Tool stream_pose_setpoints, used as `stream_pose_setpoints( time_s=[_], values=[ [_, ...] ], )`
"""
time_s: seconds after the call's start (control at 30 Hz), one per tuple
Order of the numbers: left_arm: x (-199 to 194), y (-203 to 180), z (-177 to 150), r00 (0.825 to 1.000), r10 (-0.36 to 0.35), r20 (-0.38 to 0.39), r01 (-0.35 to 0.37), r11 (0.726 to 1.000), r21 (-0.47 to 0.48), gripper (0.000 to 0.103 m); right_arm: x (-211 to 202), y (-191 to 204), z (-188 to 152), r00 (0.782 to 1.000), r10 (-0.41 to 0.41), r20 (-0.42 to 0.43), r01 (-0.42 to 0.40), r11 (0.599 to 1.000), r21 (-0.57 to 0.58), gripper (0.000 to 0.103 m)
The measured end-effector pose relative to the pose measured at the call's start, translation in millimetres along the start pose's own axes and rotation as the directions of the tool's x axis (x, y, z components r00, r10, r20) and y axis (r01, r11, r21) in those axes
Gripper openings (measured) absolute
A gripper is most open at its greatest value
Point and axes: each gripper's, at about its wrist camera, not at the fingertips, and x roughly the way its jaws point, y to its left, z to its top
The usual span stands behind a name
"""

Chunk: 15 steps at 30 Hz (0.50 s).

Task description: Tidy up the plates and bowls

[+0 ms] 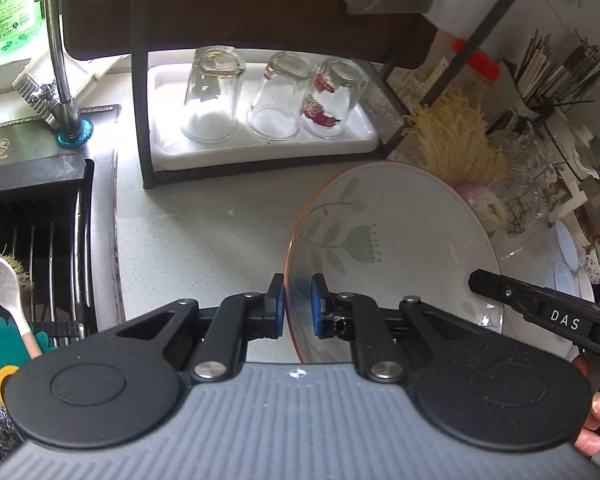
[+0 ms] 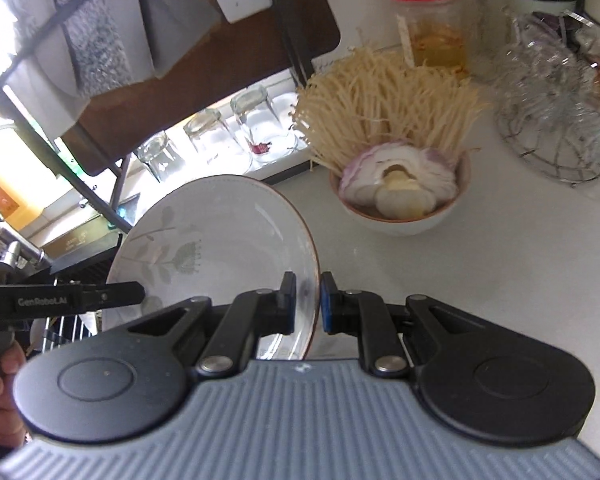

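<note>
The floral plate (image 1: 384, 248) is up off the surface (image 1: 204, 236), tilted on edge and held from both sides. It is white with a thin orange-brown rim and a pale green flower-and-leaf print on its face. The left gripper (image 1: 298, 306) has its fingers pinching the plate's left rim, one blue pad (image 1: 319, 306) on the face and the other behind. The right gripper (image 2: 307, 304) has its fingers pinching the opposite rim in the same way, one finger on each side of the edge.

Just behind the plate, on the pale surface, stands a white bowl (image 2: 404, 220) filled with a halved red onion (image 2: 396, 180) and a big bunch of enoki mushrooms (image 2: 384, 100). Beyond that is a clear jar with a red lid (image 2: 428, 20), and to its right a wire basket of glassware (image 2: 556, 108).

Further back is a dark rack (image 1: 148, 120) with a white tray (image 1: 260, 148) holding three drinking glasses (image 1: 214, 96) upside down. To the left are the tap (image 1: 60, 60) and the sink, where a black drainer basket (image 1: 40, 220) carries a white spoon (image 1: 4, 284). A green bottle (image 1: 8, 0) stands by the window.
</note>
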Motion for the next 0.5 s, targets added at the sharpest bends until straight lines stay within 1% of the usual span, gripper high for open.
stream_pose_setpoints(
  time_s=[0.17,0.3,0.5],
  values=[
    [-9.0,-20.8,-17.5,1.0,-0.021,-0.009,0.021,1.0,0.017,0.015,-25.8,-14.3,-10.8,0.999,-0.009,0.031,0.008,1.0,0.016,0.015],
    [-11.3,-41.9,-32.0,0.999,-0.031,-0.024,0.032,0.998,0.053,0.015,-43.8,-29.1,-27.0,0.998,-0.03,0.048,0.029,0.999,0.023,0.015],
    [-9.8,-71.0,-58.5,0.996,-0.048,-0.072,0.055,0.994,0.092,0.015,-61.4,-49.1,-49.0,0.996,-0.084,0.039,0.084,0.996,0.006,0.015]
  ],
)
